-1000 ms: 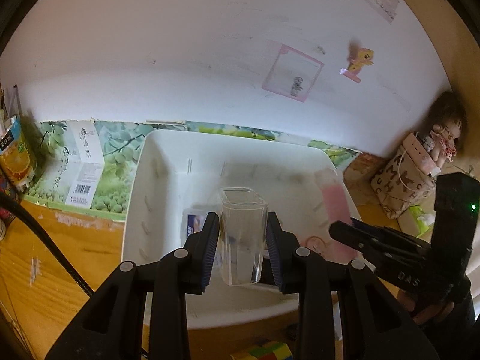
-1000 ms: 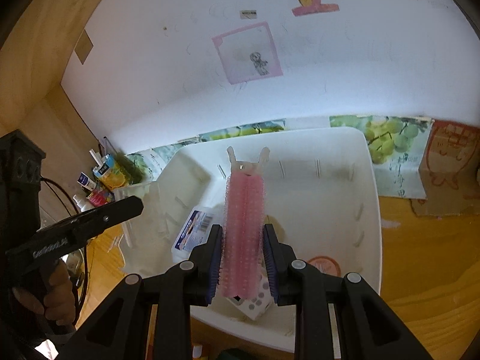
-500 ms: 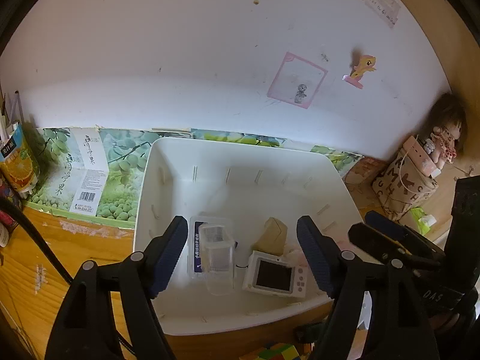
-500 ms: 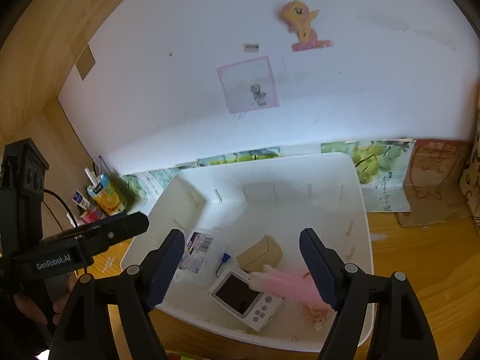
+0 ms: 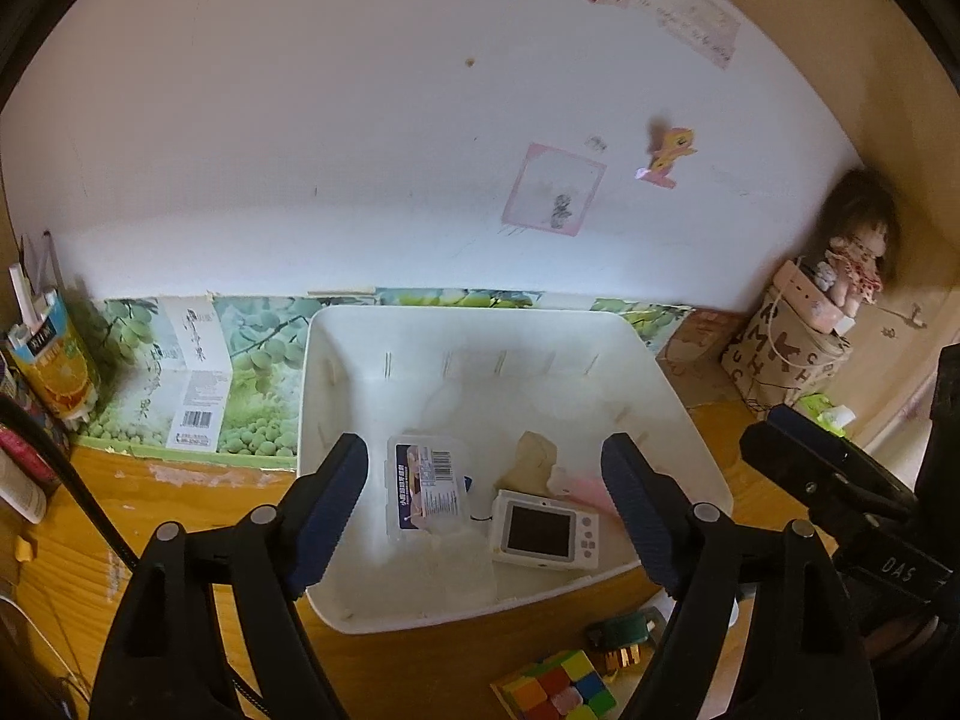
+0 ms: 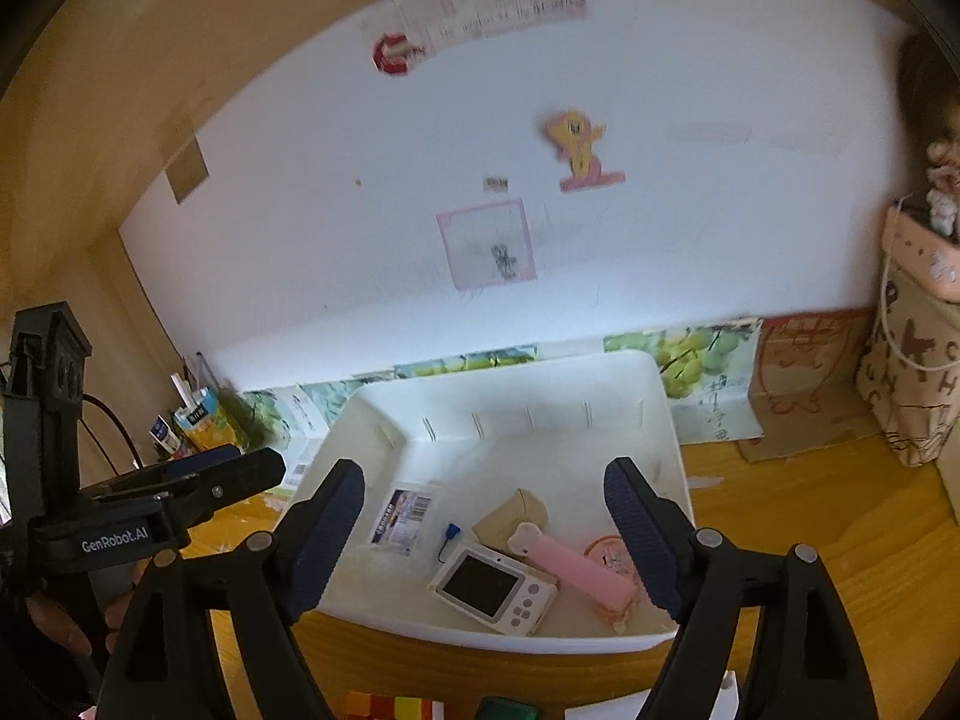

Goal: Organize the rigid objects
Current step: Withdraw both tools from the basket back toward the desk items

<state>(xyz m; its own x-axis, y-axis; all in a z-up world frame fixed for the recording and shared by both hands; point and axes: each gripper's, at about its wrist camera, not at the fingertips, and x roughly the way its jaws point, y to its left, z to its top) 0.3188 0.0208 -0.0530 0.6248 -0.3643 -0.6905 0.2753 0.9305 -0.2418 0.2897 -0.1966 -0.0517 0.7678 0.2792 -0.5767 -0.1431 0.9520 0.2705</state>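
A white bin (image 5: 312, 360) stands on the wooden desk against the wall. In it lie a clear plastic cup (image 5: 456, 564) on its side, a labelled clear box (image 5: 426, 486), a small white camera (image 5: 543, 531), a tan cardboard piece (image 5: 534, 456) and a pink hair roller (image 6: 582, 570). My left gripper (image 5: 483, 510) hovers above the bin's near edge, its jaws opening with nothing between them. My right gripper (image 6: 483, 540) hangs above the bin (image 6: 666, 420) too, jaws also opening and empty, over the camera (image 6: 492, 585).
A coloured puzzle cube (image 5: 555, 687) and a green block (image 5: 621, 636) lie on the desk in front of the bin. A juice carton (image 5: 54, 360) stands at the left, a patterned bag (image 5: 780, 360) with a doll (image 5: 858, 258) at the right.
The left gripper let go of the clear cup and the right let go of the pink roller; both now lie in the bin. Both grippers opened wide and rose back from it.
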